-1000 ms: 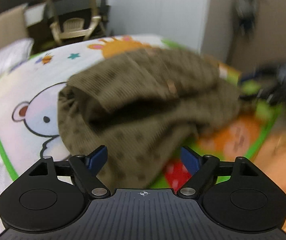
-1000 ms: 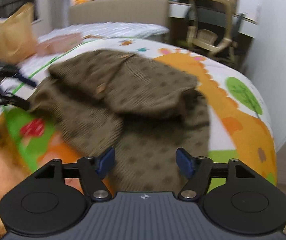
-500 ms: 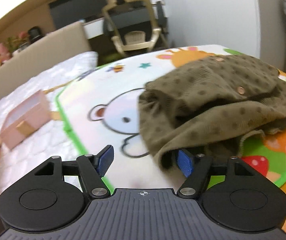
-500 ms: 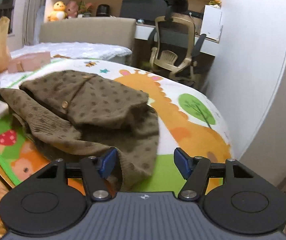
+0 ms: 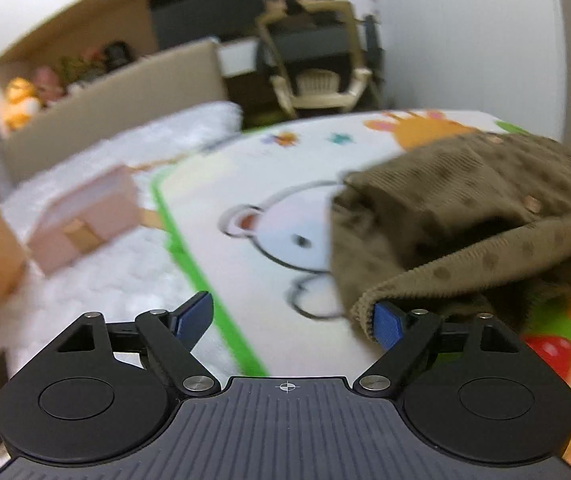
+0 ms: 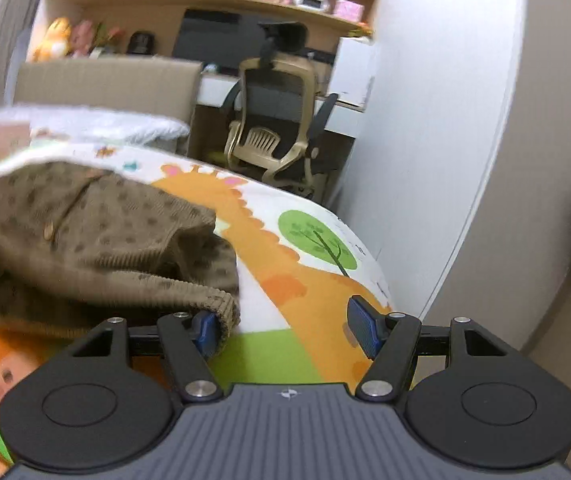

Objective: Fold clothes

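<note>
An olive-brown dotted corduroy garment (image 5: 465,224) lies crumpled on a cartoon-print mat (image 5: 269,184) on a bed. My left gripper (image 5: 291,318) is open at the garment's near left edge; the hem touches its right finger (image 5: 387,324). In the right wrist view the same garment (image 6: 97,236) lies to the left. My right gripper (image 6: 283,326) is open at its near right edge, and the hem rests against its left finger (image 6: 205,330). Neither gripper holds anything.
A pink box (image 5: 81,224) and white bedding (image 5: 125,276) lie left of the mat. A beige headboard (image 6: 105,84), an office chair (image 6: 277,120) and a desk stand beyond the bed. A white wall (image 6: 445,140) stands close on the right.
Both grippers have swung apart to the garment's outer edges, the left one leftwards and the right one rightwards. The garment has shifted to the side of each view. Both stay open.
</note>
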`<state>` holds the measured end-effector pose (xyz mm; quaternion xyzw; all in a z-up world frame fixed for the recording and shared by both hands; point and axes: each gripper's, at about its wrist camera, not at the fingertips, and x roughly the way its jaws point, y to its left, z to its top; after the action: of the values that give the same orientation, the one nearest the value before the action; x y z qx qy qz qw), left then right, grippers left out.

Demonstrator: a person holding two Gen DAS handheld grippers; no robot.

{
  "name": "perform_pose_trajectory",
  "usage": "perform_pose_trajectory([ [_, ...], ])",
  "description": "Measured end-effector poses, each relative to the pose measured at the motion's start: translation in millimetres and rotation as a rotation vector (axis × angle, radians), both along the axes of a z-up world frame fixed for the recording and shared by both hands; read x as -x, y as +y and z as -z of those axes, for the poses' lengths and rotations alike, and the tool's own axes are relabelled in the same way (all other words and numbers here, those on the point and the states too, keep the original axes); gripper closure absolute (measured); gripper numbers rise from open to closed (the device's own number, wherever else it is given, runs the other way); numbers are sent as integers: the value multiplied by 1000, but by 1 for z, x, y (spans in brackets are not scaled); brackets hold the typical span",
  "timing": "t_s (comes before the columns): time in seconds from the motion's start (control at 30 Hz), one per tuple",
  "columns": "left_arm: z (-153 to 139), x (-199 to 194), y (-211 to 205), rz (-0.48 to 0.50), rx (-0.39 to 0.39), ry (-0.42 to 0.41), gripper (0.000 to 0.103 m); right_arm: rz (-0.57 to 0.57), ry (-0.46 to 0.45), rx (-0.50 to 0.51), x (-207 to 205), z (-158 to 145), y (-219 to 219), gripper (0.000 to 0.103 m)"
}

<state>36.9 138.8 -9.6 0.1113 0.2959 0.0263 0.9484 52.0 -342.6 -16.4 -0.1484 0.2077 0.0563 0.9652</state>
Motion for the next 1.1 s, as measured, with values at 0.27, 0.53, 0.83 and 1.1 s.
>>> perform_pose_trajectory([
  [0.27,-34,17,-4,32,-86,-98,11,-43,-92,82,10,-30,1,39],
  [0.53,-64,46,-8,81,-80,-153,9,-98,-49,135,25,-39,-5,25],
  [0.83,-21,42,17,172,242,102,9,-206,219,10,27,0,-37,23],
  [1.1,-34,6,12,279,553,96,7,-459,121,-258,36,-65,-59,8],
])
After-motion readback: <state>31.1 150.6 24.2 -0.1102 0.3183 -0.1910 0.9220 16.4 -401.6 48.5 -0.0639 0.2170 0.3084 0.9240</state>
